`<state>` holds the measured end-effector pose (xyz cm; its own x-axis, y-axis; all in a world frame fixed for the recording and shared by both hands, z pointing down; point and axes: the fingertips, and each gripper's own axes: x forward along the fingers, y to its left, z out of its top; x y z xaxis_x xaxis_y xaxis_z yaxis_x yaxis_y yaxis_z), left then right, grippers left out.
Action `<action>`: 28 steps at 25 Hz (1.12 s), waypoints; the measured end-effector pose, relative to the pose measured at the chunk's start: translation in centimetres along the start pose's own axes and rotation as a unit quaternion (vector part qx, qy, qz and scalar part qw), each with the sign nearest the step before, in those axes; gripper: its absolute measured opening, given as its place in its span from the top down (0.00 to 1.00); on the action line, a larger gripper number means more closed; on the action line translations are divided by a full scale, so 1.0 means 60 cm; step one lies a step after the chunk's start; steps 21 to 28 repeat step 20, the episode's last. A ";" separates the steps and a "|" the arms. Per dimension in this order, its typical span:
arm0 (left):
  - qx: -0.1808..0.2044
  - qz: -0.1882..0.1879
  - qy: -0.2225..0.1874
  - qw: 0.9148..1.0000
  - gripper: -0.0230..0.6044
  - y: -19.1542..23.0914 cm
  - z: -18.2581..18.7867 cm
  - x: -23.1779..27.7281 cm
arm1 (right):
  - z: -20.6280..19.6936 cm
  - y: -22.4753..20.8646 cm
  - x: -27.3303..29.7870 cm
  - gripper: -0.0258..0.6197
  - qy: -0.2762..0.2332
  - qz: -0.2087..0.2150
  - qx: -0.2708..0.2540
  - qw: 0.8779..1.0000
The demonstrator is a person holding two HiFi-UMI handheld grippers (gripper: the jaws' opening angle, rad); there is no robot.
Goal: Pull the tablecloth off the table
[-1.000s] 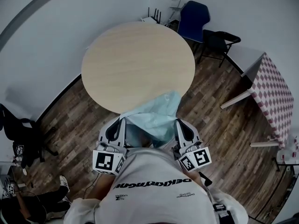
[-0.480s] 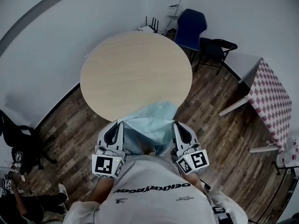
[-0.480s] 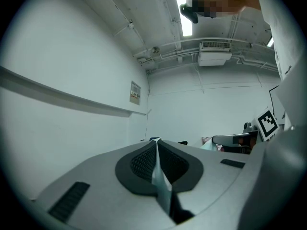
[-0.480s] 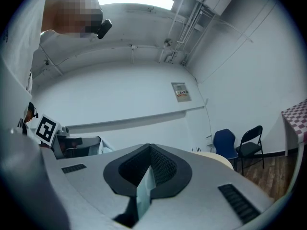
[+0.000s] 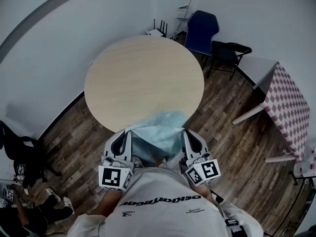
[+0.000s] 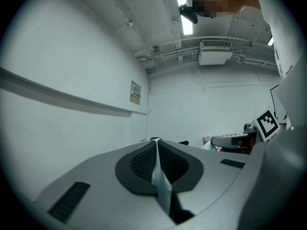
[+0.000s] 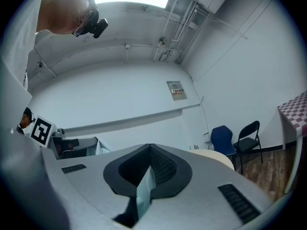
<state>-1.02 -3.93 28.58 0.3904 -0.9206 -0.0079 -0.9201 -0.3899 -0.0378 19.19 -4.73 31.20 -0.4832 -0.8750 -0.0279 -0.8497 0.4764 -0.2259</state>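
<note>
Head view: cloth, pale blue; judged thin, soft, light, likely to slide easily on the bare table. It hangs bunched between your grippers, with its far tip over the table's near edge. Left gripper and right gripper are each clamped on a cloth edge. Grip the edges; little force needed.

A blue chair stands beside a black folding chair, checkered table nearby
</note>
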 end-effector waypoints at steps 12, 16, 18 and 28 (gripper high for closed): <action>-0.002 -0.004 -0.001 1.000 0.94 0.018 -0.006 0.022 | -0.002 -0.006 0.025 0.91 -0.001 -0.015 -0.003 1.000; -0.005 -0.004 0.001 1.000 0.94 0.032 -0.012 0.023 | -0.008 0.000 0.035 0.91 0.000 -0.019 -0.004 1.000; -0.005 -0.006 0.001 1.000 0.94 0.035 -0.014 0.028 | -0.010 -0.002 0.040 0.91 0.000 -0.021 -0.003 1.000; -0.004 -0.008 0.000 1.000 0.94 0.036 -0.015 0.035 | -0.011 -0.007 0.046 0.91 -0.001 -0.022 -0.003 1.000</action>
